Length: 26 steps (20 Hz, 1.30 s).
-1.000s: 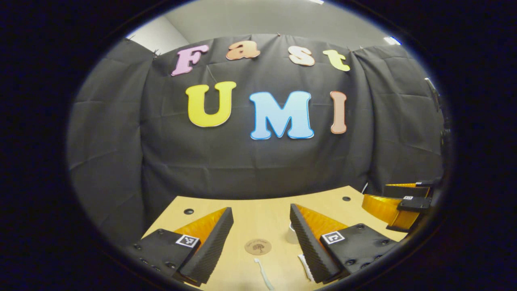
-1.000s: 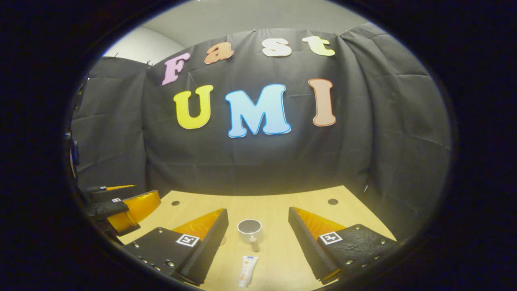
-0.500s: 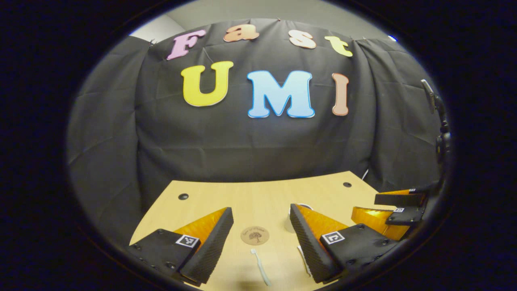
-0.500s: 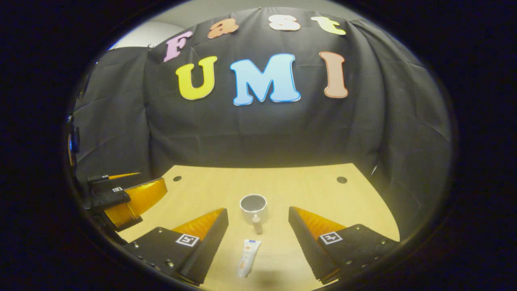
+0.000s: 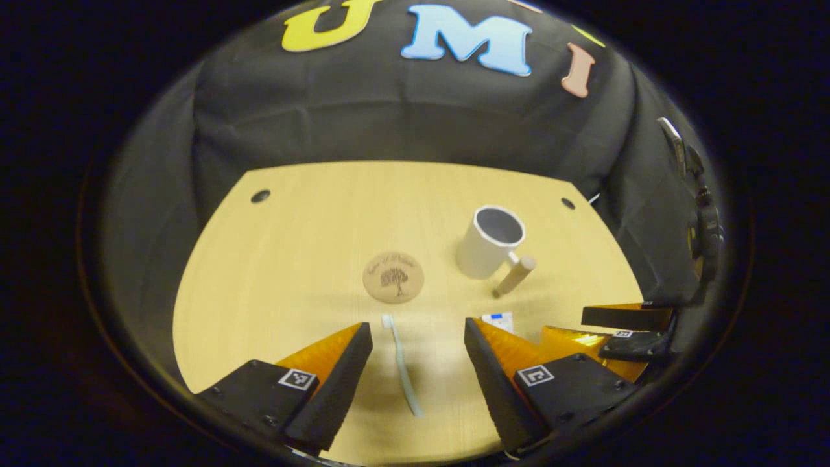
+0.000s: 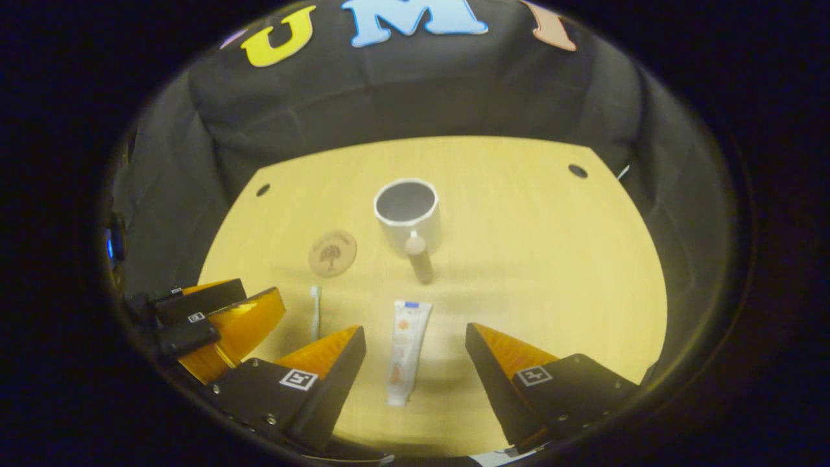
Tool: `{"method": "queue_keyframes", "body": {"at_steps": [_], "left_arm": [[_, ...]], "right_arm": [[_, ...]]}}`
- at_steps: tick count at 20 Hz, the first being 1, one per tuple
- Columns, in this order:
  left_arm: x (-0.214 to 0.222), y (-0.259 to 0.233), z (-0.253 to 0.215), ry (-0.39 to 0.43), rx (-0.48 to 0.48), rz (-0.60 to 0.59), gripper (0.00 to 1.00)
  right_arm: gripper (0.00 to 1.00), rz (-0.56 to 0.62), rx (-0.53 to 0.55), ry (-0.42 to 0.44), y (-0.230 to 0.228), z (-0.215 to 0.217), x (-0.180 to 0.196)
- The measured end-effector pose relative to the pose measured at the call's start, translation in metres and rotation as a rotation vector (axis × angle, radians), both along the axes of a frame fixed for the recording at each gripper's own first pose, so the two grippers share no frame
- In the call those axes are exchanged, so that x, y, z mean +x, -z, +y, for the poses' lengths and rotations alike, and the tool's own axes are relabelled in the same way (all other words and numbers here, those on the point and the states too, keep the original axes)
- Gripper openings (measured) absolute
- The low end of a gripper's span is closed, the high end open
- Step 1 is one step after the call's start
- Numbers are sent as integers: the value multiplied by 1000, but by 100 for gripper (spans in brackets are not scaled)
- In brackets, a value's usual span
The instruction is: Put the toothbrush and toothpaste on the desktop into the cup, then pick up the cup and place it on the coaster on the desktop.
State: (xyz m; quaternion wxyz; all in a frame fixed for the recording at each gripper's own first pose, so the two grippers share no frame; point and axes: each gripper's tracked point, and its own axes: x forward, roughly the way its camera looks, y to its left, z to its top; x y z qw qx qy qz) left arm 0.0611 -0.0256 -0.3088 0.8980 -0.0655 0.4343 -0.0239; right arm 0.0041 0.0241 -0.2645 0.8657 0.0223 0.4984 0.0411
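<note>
In the left gripper view we see the toothpaste (image 5: 498,320) mostly hidden behind our left hand-held gripper (image 5: 415,337)'s finger.

Both views look down and forward from above the near edge of the table (image 5: 272,259), toward the booth wall. The left gripper view sits left of the right one (each catches the other tool at its edge). They share the cup (image 5: 489,241), coaster (image 5: 393,277) and toothbrush (image 5: 401,363).

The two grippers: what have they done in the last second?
Both tipped down toward the desk. The left gripper now straddles the toothbrush, the right gripper the toothpaste. Both remain open, gripping nothing. Cup and coaster stayed put.
</note>
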Motion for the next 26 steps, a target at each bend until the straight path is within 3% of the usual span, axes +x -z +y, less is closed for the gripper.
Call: {"method": "queue_keyframes", "body": {"at_steps": [7, 11, 13, 14, 19, 20, 21, 22, 23, 25, 26], "left_arm": [[-12, 84, 21, -22, 38, 302, 95], [-22, 119, 29, -43, 94, 409, 95], [-15, 118, 28, -52, 105, 401, 96], [-12, 119, 27, -55, 101, 394, 91], [-10, 116, 26, -32, 97, 426, 83], [-8, 116, 28, -41, 96, 417, 75], [-6, 112, 30, -56, 95, 402, 62], [-4, 112, 28, -64, 101, 401, 39], [-2, 107, 27, -47, 113, 401, 17], [-3, 105, 30, -5, 138, 422, 9], [4, 99, 31, 4, 142, 420, 8]], "right_arm": [[95, 239, -109, -53, 72, 5, -13], [94, 339, -152, -13, 103, 5, -19], [94, 334, -152, 22, 108, 2, -11], [92, 348, -141, 30, 104, 4, -10], [92, 395, -134, 52, 103, 3, -10], [92, 389, -134, 65, 105, 3, -7], [83, 393, -129, 87, 104, 0, -8], [80, 377, -128, 99, 97, -4, -5], [53, 382, -125, 120, 104, -8, -9], [24, 350, -122, 118, 101, -8, -7], [14, 350, -129, 91, 100, -8, -9]]}}
